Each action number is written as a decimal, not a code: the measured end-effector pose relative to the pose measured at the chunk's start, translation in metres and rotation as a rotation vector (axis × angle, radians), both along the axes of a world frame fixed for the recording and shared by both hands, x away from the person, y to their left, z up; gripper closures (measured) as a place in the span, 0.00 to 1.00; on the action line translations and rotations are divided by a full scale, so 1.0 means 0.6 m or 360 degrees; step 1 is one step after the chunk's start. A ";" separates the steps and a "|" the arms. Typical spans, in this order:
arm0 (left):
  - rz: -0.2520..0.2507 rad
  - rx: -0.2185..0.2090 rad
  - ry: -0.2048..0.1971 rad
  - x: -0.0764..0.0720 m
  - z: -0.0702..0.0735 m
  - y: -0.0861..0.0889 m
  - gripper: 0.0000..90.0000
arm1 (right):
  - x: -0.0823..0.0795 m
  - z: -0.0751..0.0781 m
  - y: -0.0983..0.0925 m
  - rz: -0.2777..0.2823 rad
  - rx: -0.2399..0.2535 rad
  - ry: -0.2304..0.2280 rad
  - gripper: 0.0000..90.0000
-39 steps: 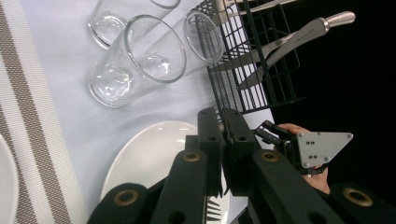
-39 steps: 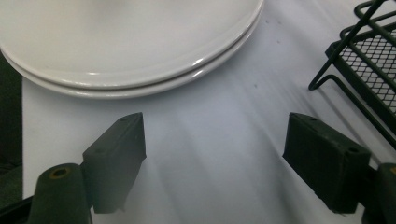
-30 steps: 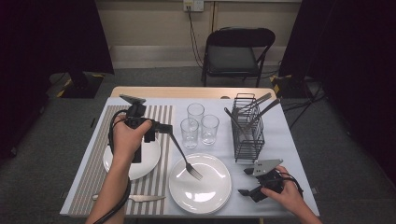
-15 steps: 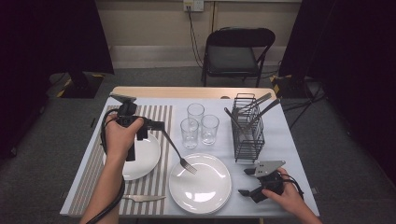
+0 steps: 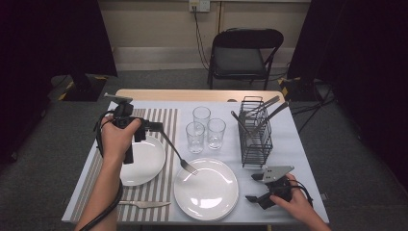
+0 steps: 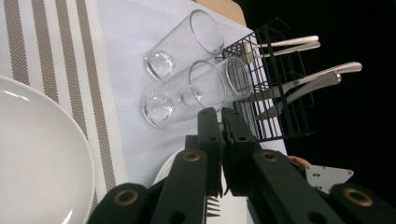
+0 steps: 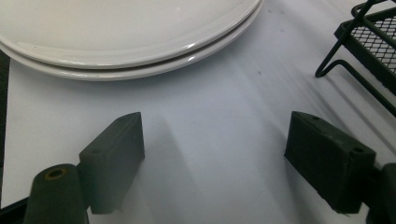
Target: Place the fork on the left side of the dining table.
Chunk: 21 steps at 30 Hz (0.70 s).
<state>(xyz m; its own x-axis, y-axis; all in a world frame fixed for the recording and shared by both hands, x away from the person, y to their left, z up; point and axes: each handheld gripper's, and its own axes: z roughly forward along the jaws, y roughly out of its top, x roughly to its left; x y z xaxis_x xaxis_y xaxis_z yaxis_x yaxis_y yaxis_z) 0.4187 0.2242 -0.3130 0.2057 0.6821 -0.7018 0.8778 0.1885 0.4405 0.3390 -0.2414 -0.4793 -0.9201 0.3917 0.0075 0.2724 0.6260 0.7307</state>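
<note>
Pinched tight in my left gripper (image 5: pixel 153 128), the fork (image 5: pixel 177 154) slants down, its tines over the big plate (image 5: pixel 206 190). My right gripper (image 5: pixel 255 187) rests spread beside that plate.

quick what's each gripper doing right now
Left gripper: shut on the fork.
Right gripper: open, holding nothing.
</note>
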 end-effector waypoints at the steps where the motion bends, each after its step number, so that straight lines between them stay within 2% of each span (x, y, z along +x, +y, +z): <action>1: -0.0007 0.0016 -0.0004 0.000 0.000 0.003 0.97 | 0.000 0.000 0.000 0.0000 0.0000 0.0000 0.21; 4: 0.0022 -0.0003 0.0007 0.001 -0.001 0.007 0.97 | 0.000 0.000 0.000 -0.0002 -0.0002 0.0000 0.21; 8: 0.0038 0.0015 -0.0004 0.002 -0.001 0.016 0.97 | 0.000 0.000 0.000 -0.0004 -0.0004 0.0001 0.21; 12: 0.0064 -0.0009 0.0007 0.005 -0.002 0.020 0.97 | 0.000 0.000 0.000 -0.0004 -0.0003 0.0003 0.21; 14: 0.0069 0.0016 -0.0009 0.007 -0.002 0.024 0.97 | 0.000 0.000 0.000 -0.0004 -0.0003 0.0002 0.21; 16: 0.0093 -0.0010 -0.0010 0.008 -0.002 0.026 0.97 | 0.000 0.000 0.000 -0.0004 -0.0003 0.0002 0.21; 21: 0.0123 -0.0008 -0.0013 0.010 -0.001 0.033 0.97 | 0.000 0.000 0.000 -0.0004 -0.0003 0.0002 0.21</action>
<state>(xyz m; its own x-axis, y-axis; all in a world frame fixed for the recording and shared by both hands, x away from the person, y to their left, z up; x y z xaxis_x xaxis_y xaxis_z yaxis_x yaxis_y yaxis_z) 0.4246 0.2441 -0.3133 0.1581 0.6928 -0.7036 0.8568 0.2578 0.4465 0.3391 -0.2415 -0.4791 -0.9191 0.3940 0.0077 0.2748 0.6269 0.7291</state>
